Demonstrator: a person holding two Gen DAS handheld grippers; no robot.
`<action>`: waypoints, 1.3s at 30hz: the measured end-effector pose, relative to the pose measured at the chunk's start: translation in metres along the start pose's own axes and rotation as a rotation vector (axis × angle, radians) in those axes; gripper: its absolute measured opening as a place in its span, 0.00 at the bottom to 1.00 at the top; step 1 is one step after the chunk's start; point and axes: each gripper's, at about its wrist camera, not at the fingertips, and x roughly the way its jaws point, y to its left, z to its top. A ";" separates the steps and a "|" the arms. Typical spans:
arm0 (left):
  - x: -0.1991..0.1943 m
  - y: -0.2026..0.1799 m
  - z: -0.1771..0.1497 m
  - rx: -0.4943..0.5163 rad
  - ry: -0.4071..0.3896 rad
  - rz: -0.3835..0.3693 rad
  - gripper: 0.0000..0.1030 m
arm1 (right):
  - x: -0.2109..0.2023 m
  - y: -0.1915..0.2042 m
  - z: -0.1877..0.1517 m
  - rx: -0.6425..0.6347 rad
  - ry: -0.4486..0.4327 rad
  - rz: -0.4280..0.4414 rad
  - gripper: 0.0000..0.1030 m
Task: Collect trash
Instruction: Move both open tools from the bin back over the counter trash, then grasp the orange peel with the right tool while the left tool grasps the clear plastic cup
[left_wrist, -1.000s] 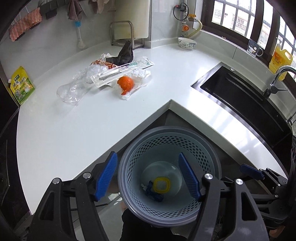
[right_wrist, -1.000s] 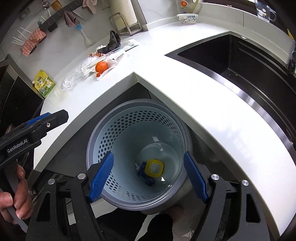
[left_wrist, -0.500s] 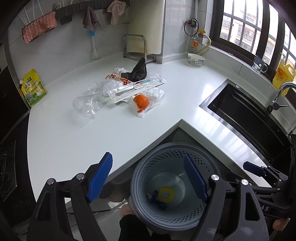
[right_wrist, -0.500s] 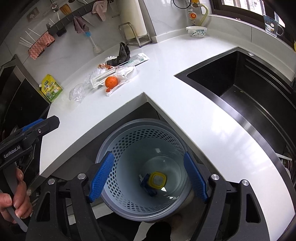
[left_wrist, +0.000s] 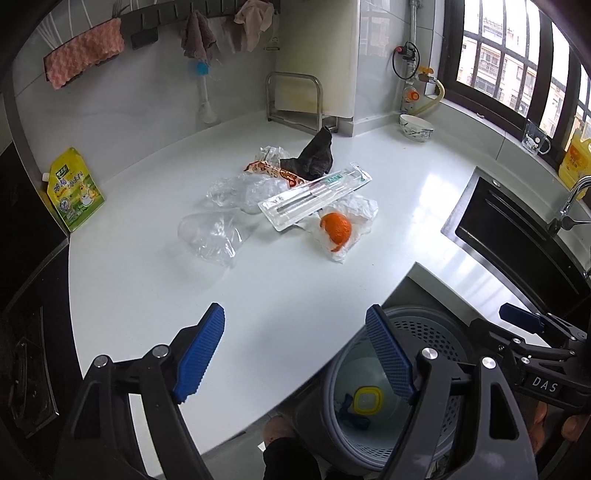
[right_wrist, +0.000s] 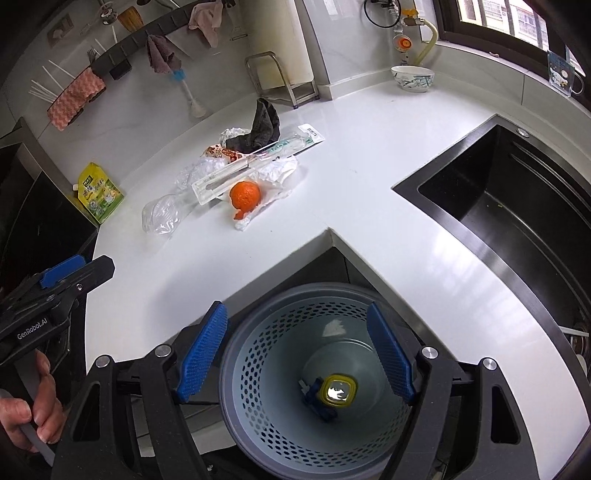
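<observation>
We hold the left gripper (left_wrist: 295, 354) and right gripper (right_wrist: 295, 354) with jaws spread and empty, trash pile (left_wrist: 295, 195) mid-desk (left_wrist: 147, 280), well ahead, perforated bin (right_wrist: 317, 387) below the desk's corner, under the right gripper

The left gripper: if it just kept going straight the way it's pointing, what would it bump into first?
Probably the bare white countertop. The left gripper is open and empty, aimed down at the counter short of the trash pile, with the clear plastic bag further along. Depth is hard to judge.
</observation>
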 end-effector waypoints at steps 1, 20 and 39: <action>0.001 0.006 0.004 0.003 -0.005 -0.003 0.75 | 0.003 0.005 0.004 -0.001 -0.001 -0.002 0.72; 0.072 0.116 0.045 -0.021 0.043 0.029 0.83 | 0.085 0.079 0.059 -0.019 -0.010 -0.070 0.72; 0.127 0.117 0.051 -0.021 0.018 -0.004 0.84 | 0.167 0.076 0.094 0.020 -0.045 -0.167 0.72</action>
